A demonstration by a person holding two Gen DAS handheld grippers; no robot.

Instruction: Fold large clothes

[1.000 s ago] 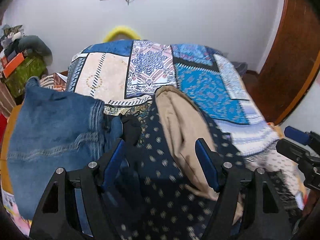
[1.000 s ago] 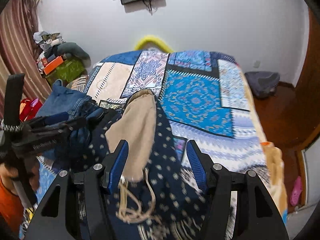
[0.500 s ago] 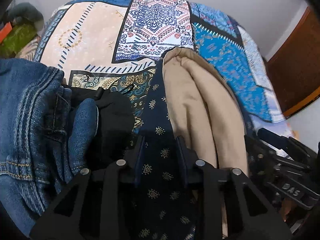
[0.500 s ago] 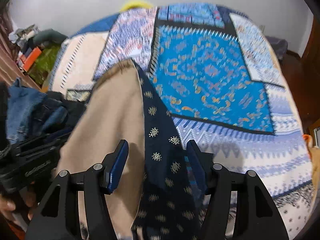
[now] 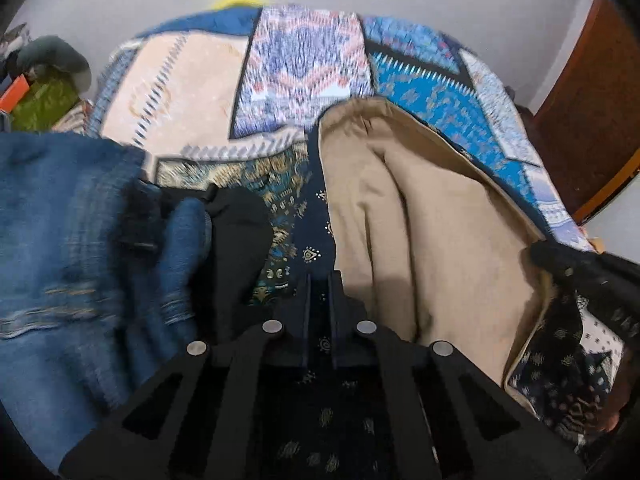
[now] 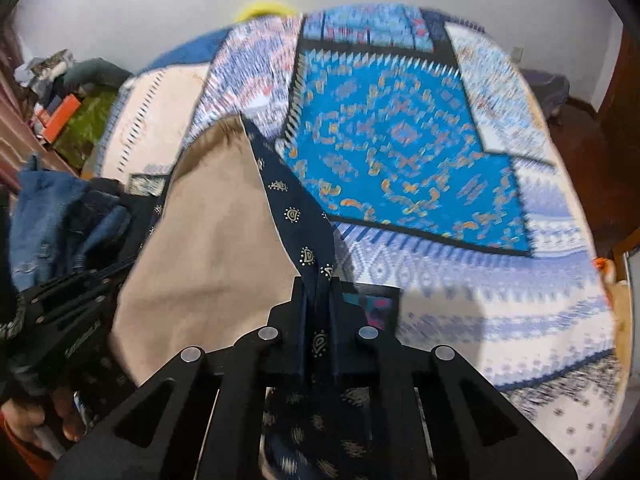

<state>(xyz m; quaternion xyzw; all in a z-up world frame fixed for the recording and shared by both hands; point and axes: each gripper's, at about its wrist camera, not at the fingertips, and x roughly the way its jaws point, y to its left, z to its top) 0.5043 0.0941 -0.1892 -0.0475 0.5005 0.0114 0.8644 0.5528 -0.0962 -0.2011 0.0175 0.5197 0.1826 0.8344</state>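
Note:
A navy patterned garment [image 5: 312, 236] with a beige lining [image 5: 424, 240] lies on the bed. My left gripper [image 5: 319, 280] is shut on its navy edge at the left side. My right gripper [image 6: 319, 284] is shut on the garment's navy edge [image 6: 296, 216] at the right side, with the beige lining [image 6: 216, 240] spread to its left. The right gripper also shows at the right of the left wrist view [image 5: 580, 272], and the left gripper shows at the lower left of the right wrist view [image 6: 68, 312].
A patchwork bedspread [image 6: 400, 152] covers the bed. Blue jeans [image 5: 72, 240] and a black cloth [image 5: 236, 240] lie in a pile at the left. Clutter [image 6: 68, 108] sits beside the bed at the far left. A wooden door [image 5: 592, 104] stands at the right.
Both grippers went from open to shut on the navy garment's edges. The views have tilted and come closer to the cloth.

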